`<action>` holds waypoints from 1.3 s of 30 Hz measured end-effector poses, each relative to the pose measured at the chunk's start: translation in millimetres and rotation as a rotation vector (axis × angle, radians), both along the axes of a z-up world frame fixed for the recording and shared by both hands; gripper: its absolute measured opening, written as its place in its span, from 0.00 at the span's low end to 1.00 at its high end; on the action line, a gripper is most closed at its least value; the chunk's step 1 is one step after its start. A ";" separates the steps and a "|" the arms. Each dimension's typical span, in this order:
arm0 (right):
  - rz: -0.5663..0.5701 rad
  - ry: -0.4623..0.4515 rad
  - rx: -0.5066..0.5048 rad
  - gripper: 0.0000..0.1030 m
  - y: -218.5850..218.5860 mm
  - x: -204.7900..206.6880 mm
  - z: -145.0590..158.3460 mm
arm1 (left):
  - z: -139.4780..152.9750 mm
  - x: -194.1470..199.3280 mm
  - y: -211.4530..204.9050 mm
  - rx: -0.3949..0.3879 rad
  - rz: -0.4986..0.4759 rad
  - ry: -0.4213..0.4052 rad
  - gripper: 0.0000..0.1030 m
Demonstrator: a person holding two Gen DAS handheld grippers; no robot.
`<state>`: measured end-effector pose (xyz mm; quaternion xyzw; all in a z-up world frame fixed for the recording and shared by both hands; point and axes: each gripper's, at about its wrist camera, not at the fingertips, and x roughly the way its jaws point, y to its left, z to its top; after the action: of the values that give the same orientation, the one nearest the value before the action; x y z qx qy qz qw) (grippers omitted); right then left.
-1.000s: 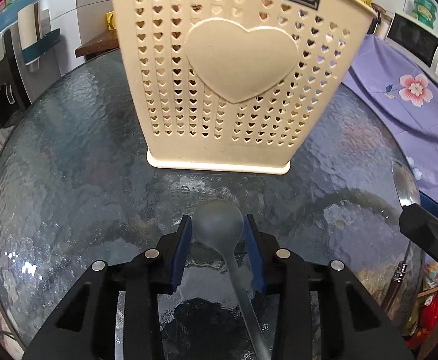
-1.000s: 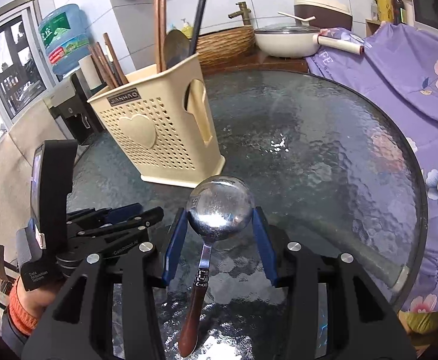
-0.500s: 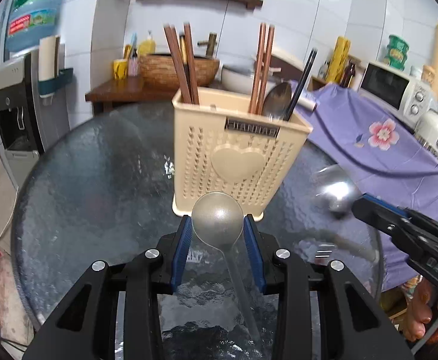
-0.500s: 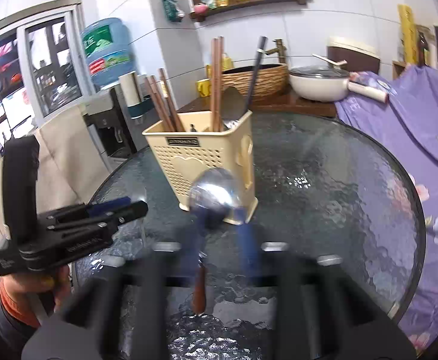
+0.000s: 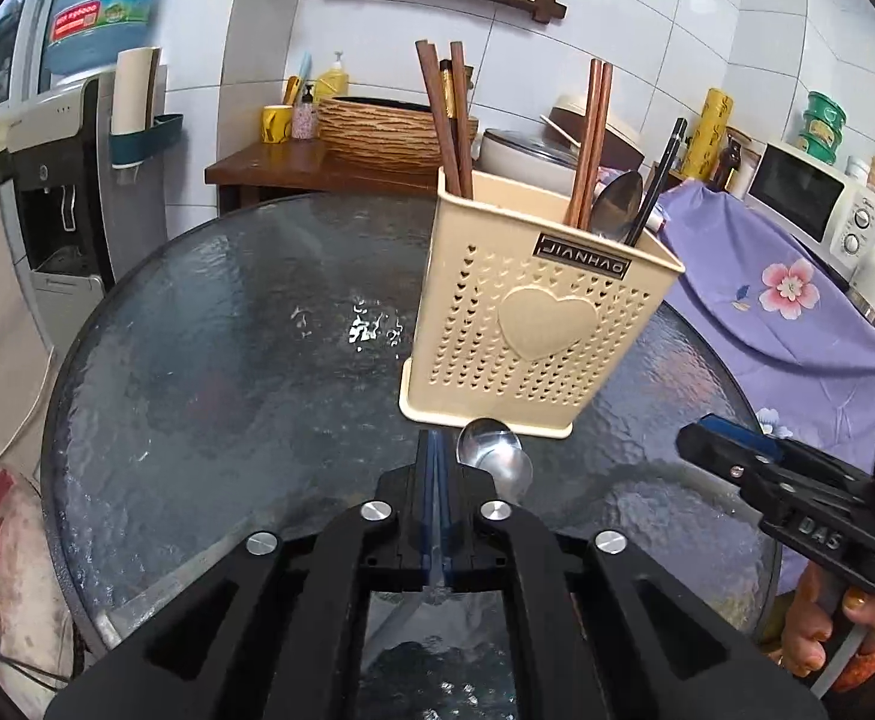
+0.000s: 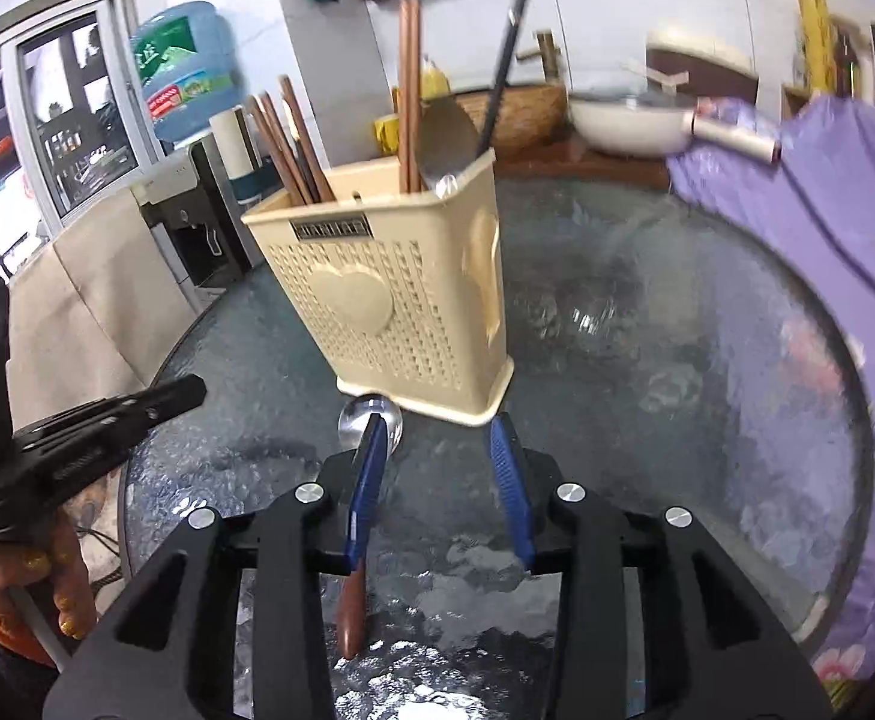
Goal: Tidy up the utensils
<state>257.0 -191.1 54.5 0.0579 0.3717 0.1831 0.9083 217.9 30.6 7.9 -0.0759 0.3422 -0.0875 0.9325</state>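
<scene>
A cream utensil holder [image 5: 533,324] with heart holes stands on the round glass table [image 5: 227,360]; it also shows in the right wrist view [image 6: 395,312]. It holds brown chopsticks [image 5: 455,120], a black pair and a spoon [image 5: 617,204]. My left gripper [image 5: 435,450] has its pads pressed together with nothing between them. A metal spoon [image 5: 494,462] lies on the glass just right of its tips. My right gripper [image 6: 437,444] is open. A brown-handled spoon [image 6: 368,420] lies on the glass beside its left finger [image 6: 368,480].
A purple flowered cloth [image 5: 785,324] covers something to the right. A water dispenser [image 5: 59,192] stands to the left. A wooden counter behind the table carries a basket [image 5: 377,132] and a pan [image 6: 635,120]. A microwave [image 5: 821,204] sits at the far right.
Both grippers rose and pulled back from the holder. The left gripper, open around a spoon bowl before, is now shut and empty. The right gripper now stands right of its spoon.
</scene>
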 end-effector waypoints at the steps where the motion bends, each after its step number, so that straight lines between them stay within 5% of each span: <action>1: -0.012 0.013 0.011 0.36 -1.3 2.0 -3.8 | -2.3 0.0 -1.7 0.010 -0.006 0.005 0.26; 3: -0.028 0.031 0.024 0.36 -5.2 4.6 -9.4 | -6.4 0.5 -6.0 0.025 -0.012 0.004 0.47; 4: -0.032 0.040 0.030 0.36 -6.3 5.6 -11.4 | -8.7 2.0 -9.1 0.031 -0.024 0.010 0.49; 12: -0.055 0.058 0.033 0.36 -16.1 2.6 -16.1 | -53.5 40.8 -66.0 0.218 -0.149 0.122 0.50; 15: -0.059 0.063 0.037 0.36 -21.6 -0.4 -18.4 | -69.7 53.7 -71.9 0.202 -0.170 0.184 0.49; 23: -0.062 0.100 0.046 0.36 -25.2 1.7 -28.8 | -66.1 66.1 -72.1 0.188 -0.155 0.208 0.30; 25: -0.058 0.104 0.045 0.36 -23.3 1.2 -29.8 | -65.8 67.2 -67.4 0.175 -0.147 0.215 0.13; 32: -0.035 0.104 0.040 0.36 -11.2 1.5 -29.7 | -59.9 65.2 -49.5 0.116 -0.135 0.207 0.07; 35: -0.035 0.102 0.038 0.36 -7.9 1.1 -30.1 | -58.9 62.4 -46.1 0.113 -0.124 0.201 0.21; 37: -0.038 0.104 0.040 0.36 -9.2 1.3 -31.1 | -57.0 58.0 -48.9 0.137 -0.125 0.186 0.44; 39: -0.043 0.108 0.040 0.36 -10.6 1.6 -32.5 | -55.9 57.6 -54.0 0.151 -0.113 0.172 0.45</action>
<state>258.6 -201.7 22.0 0.0939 0.4151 0.1673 0.8893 275.5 -23.4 -48.0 0.0066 0.4301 -0.1072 0.8964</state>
